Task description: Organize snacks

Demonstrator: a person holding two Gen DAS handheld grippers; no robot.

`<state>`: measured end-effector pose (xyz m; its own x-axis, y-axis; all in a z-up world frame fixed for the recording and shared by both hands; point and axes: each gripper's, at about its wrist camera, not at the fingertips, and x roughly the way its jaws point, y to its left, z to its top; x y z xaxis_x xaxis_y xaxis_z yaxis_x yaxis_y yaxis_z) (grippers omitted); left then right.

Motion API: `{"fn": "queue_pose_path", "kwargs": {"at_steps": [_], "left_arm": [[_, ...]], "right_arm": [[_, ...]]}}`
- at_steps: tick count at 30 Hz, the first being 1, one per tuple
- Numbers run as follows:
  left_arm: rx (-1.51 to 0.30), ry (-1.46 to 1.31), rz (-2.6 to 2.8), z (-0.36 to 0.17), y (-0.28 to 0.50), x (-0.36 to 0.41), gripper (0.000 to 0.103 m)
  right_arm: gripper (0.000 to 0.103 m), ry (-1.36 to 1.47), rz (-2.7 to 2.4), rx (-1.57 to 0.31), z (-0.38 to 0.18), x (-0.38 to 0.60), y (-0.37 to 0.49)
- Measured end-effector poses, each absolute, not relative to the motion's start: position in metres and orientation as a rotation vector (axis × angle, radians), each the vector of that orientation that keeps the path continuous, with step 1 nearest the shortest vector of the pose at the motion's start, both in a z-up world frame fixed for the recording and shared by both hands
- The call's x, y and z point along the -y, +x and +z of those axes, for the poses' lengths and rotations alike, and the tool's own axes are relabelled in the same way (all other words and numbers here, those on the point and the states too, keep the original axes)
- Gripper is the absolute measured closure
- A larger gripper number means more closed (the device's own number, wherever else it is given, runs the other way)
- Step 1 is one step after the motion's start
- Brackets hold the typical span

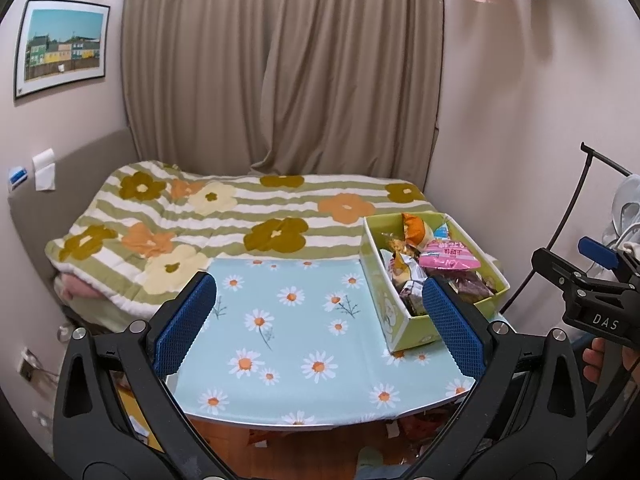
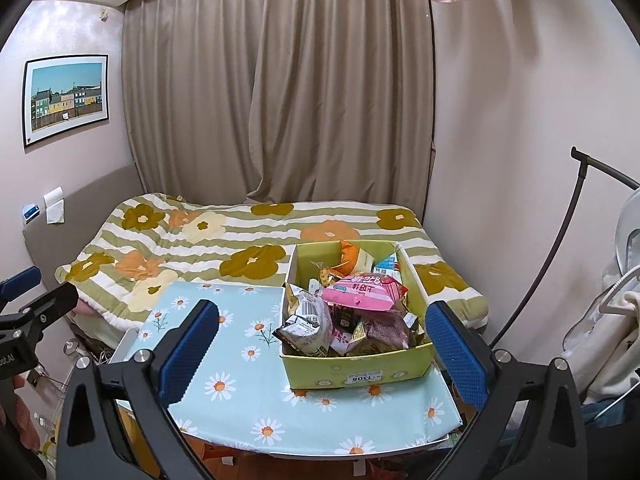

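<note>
A lime-green cardboard box full of snack packets stands on the right part of a small table with a light-blue daisy cloth. A pink packet lies on top of the pile, with silver and purple packets below it. The box also shows in the left wrist view, with the pink packet on top. My left gripper is open and empty above the table's bare left half. My right gripper is open and empty, its fingers on either side of the box's near end.
A bed with a green-striped flower quilt lies right behind the table. Beige curtains hang at the back. A black stand and white laundry are at the right. Paper scraps lie on the floor under the table's front edge.
</note>
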<state>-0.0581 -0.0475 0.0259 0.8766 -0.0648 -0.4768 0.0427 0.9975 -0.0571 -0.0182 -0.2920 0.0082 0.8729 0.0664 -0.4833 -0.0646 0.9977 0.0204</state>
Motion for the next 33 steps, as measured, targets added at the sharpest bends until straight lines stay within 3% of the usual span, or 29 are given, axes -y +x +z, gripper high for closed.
{"fn": "queue_pose_path", "kwargs": {"at_steps": [33], "left_arm": [[-0.51,-0.043,-0.051,0.009,-0.05,0.039,0.001]], "right_arm": [[0.0,0.006,0.071,-0.526,-0.002,0.288,-0.013]]}}
